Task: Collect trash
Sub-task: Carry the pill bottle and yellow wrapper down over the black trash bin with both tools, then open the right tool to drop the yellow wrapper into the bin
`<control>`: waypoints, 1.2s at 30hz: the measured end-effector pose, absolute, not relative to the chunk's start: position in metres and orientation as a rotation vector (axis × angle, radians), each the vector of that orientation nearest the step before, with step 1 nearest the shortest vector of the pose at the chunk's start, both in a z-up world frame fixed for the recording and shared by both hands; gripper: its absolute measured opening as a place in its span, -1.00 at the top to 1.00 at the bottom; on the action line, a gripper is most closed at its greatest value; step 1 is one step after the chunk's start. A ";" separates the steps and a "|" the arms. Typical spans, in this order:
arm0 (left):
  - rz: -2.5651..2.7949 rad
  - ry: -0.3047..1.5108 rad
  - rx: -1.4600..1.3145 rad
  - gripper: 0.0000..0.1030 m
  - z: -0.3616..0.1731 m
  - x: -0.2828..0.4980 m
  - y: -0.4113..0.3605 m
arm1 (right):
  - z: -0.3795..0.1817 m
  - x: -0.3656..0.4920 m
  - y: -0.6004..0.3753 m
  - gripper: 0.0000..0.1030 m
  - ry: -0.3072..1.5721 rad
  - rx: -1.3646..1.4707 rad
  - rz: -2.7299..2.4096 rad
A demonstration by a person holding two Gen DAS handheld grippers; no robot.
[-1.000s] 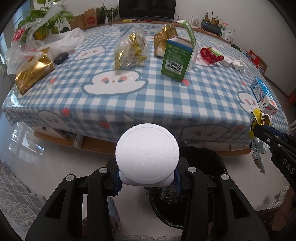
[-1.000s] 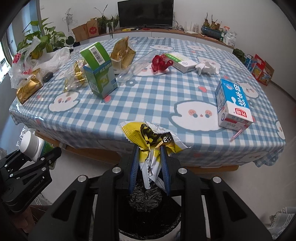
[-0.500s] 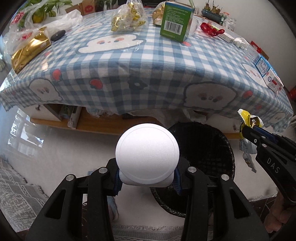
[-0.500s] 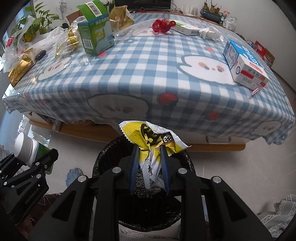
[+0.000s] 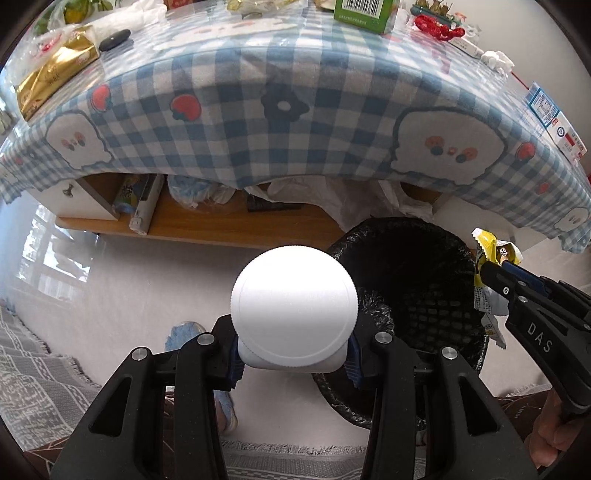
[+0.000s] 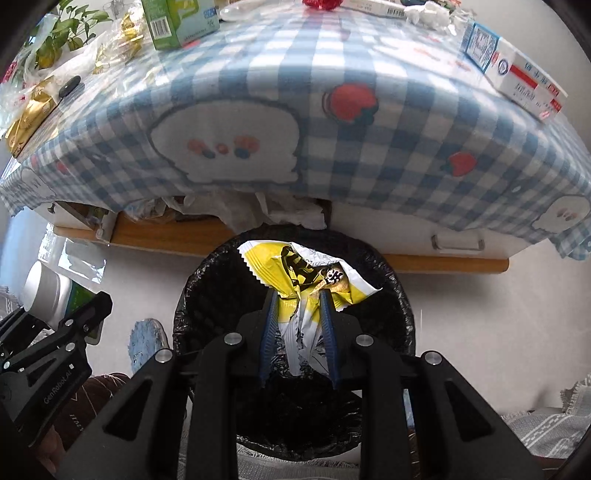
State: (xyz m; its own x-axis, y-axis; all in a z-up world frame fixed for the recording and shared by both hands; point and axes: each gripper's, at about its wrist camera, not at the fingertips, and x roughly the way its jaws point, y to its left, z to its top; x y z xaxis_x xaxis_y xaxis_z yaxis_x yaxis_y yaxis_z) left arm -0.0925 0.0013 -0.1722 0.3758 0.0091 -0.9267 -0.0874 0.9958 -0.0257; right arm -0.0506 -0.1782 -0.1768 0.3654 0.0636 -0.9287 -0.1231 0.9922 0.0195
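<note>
We hold a white-capped bottle clamped in our left gripper beside the black-lined trash bin, while our right gripper's fingers pinch a yellow snack wrapper directly over the bin's mouth.

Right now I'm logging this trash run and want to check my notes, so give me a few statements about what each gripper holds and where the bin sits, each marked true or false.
1. The left gripper is shut on a white-capped bottle. True.
2. The right gripper is open with nothing in it. False: it is shut on a yellow snack wrapper.
3. The wrapper hangs over the black-lined trash bin. True.
4. The bin stands on top of the table. False: it is on the floor, in front of the checked tablecloth.
5. A green carton is on the table. True.
</note>
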 end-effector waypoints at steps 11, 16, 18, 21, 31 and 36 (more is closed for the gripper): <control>0.052 1.231 -0.063 0.20 -0.205 -0.089 -0.003 | -0.219 -0.048 -0.172 0.57 1.264 -0.071 0.109; 0.059 1.243 -0.072 0.20 -0.211 -0.087 0.000 | -0.232 -0.049 -0.167 0.56 1.287 -0.076 0.118; 0.065 1.245 -0.068 0.20 -0.211 -0.086 0.000 | -0.233 -0.049 -0.165 0.55 1.290 -0.075 0.128; 0.069 1.239 -0.071 0.20 -0.211 -0.085 0.001 | -0.233 -0.049 -0.160 0.45 1.279 -0.078 0.140; 0.066 1.251 -0.061 0.20 -0.210 -0.082 -0.006 | -0.231 -0.050 -0.167 -0.15 1.272 -0.089 0.138; 0.054 1.262 -0.049 0.20 -0.215 -0.081 -0.019 | -0.231 -0.055 -0.189 -0.60 1.258 -0.086 0.113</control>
